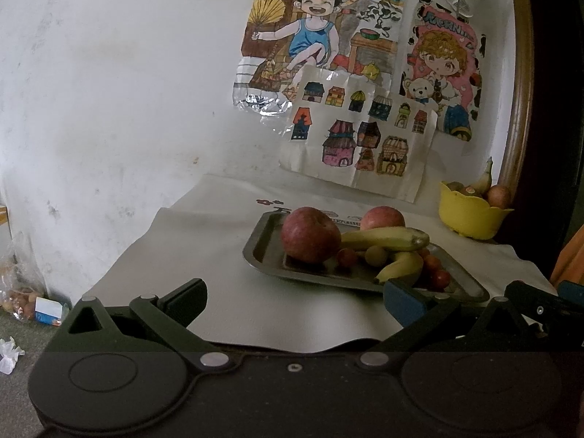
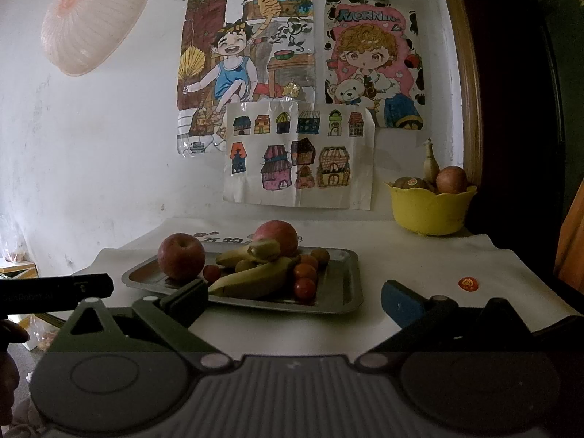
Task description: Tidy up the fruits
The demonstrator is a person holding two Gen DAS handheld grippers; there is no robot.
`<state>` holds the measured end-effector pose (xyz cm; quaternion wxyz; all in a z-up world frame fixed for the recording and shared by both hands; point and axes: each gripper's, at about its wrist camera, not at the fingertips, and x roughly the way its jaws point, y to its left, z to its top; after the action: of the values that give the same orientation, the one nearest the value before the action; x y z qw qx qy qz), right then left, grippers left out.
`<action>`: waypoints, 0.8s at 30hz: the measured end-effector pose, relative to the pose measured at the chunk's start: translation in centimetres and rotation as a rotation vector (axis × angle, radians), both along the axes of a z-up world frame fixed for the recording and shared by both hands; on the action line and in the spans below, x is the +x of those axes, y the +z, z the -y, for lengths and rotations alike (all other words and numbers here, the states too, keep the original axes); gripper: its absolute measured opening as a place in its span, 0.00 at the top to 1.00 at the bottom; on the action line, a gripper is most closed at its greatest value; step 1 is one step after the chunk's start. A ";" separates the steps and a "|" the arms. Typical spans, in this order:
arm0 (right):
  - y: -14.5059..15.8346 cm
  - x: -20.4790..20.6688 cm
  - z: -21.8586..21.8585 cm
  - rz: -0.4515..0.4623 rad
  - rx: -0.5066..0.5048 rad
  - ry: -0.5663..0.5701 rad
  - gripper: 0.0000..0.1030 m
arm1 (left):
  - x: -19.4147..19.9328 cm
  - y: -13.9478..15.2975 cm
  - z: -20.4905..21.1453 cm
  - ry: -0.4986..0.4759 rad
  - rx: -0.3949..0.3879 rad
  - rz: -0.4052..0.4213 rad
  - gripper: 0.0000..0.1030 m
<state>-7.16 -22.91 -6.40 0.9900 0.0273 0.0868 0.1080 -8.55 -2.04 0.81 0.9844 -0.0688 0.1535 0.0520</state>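
A grey metal tray (image 1: pixel 262 241) (image 2: pixel 339 284) on the white-covered table holds two red apples (image 1: pixel 310 235) (image 2: pixel 181 255), bananas (image 1: pixel 387 237) (image 2: pixel 255 277), cherry tomatoes (image 2: pixel 304 288) and small round fruits. A yellow bowl (image 1: pixel 467 215) (image 2: pixel 430 208) at the back right holds an apple, a banana and kiwis. My left gripper (image 1: pixel 292 303) is open and empty, just in front of the tray. My right gripper (image 2: pixel 295 303) is open and empty, at the tray's near edge.
A small orange sticker (image 2: pixel 468 284) lies on the cloth right of the tray. Drawings hang on the wall behind. A wooden frame (image 2: pixel 471 109) borders the right. Bags and a carton (image 1: pixel 47 310) lie on the floor left of the table.
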 end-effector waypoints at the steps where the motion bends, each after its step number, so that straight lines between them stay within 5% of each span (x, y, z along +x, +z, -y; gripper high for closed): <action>1: 0.0 0.0 0.0 -0.001 -0.001 0.000 0.00 | 0.0 0.0 0.0 -0.001 0.000 -0.001 0.01; 24: -0.4 0.3 0.0 -0.008 0.001 -0.008 0.00 | 0.2 -0.2 0.2 0.020 -0.013 -0.017 0.01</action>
<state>-6.90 -22.90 -6.81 0.9900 0.0284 0.0906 0.1040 -8.33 -2.24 0.57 0.9820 -0.0760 0.1615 0.0614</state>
